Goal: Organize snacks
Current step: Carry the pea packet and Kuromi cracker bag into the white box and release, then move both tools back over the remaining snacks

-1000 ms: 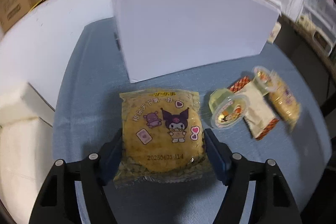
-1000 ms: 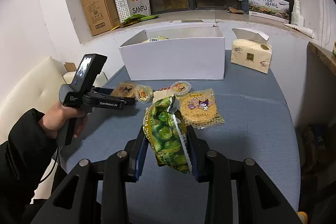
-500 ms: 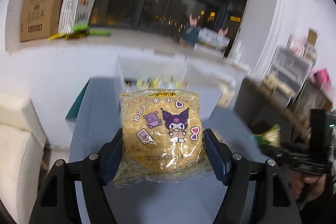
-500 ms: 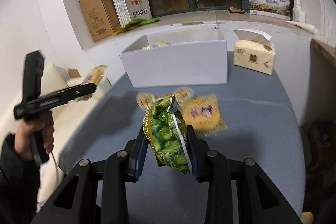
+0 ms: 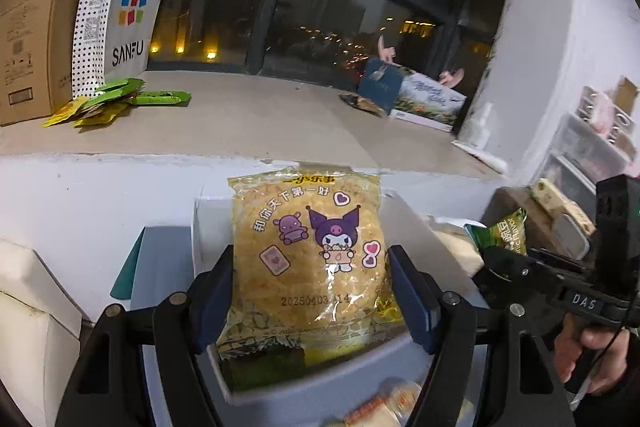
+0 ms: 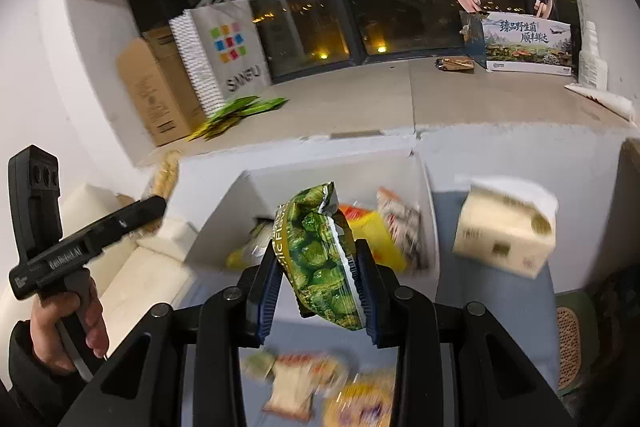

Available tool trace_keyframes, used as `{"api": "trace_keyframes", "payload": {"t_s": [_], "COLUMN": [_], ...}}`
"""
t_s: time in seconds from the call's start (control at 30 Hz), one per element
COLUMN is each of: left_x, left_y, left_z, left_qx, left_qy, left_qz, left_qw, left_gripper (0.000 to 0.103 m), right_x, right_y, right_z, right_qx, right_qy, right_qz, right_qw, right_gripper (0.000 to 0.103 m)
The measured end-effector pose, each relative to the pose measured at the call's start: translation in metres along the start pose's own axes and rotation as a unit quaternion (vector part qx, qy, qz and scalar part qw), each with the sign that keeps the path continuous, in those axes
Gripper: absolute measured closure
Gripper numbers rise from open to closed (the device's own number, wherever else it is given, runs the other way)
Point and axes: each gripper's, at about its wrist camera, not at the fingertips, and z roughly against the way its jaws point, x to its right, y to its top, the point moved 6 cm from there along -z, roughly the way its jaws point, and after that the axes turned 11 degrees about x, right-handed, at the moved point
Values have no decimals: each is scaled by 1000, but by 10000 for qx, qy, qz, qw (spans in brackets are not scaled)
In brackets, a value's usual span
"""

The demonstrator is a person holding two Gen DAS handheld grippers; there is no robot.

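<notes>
Dark window behind; tongs (image 5: 310, 291) pinch crinkly (perhaps cracker) packet (image 5: 306, 259).

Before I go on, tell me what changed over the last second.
Both grippers rose from the table toward the white box. The left gripper lifted the yellow cake pack off the cloth; the right gripper carried the green pea bag forward over the box. Both grips stayed shut; the other snacks stayed on the table.
</notes>
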Motion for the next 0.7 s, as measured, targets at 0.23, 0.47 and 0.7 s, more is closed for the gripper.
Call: {"api": "trace_keyframes", "payload": {"t_s": [0.23,0.47,0.7], "left_x": [-7,-7,12], "left_y": [9,-5,-6], "left_z": [-48,-42,2], "left_qx": [-224,-337,-53], "left_qy": [417,440,318], "left_qz": [-208,-342,-538], "left_qw": [9987,9979,9980], "left_gripper": [0,0,0], "right_x": [20,25,19], "right_y": [21,16,15], "right_z": [-57,-73,-51], "right_qx": [-245,-308,-128], "right_qy": [-244,-239,-248], "right_qz": [-40,-216,-38], "right_qw": [9994,9990,9996], "right_gripper": [64,0,0]}}
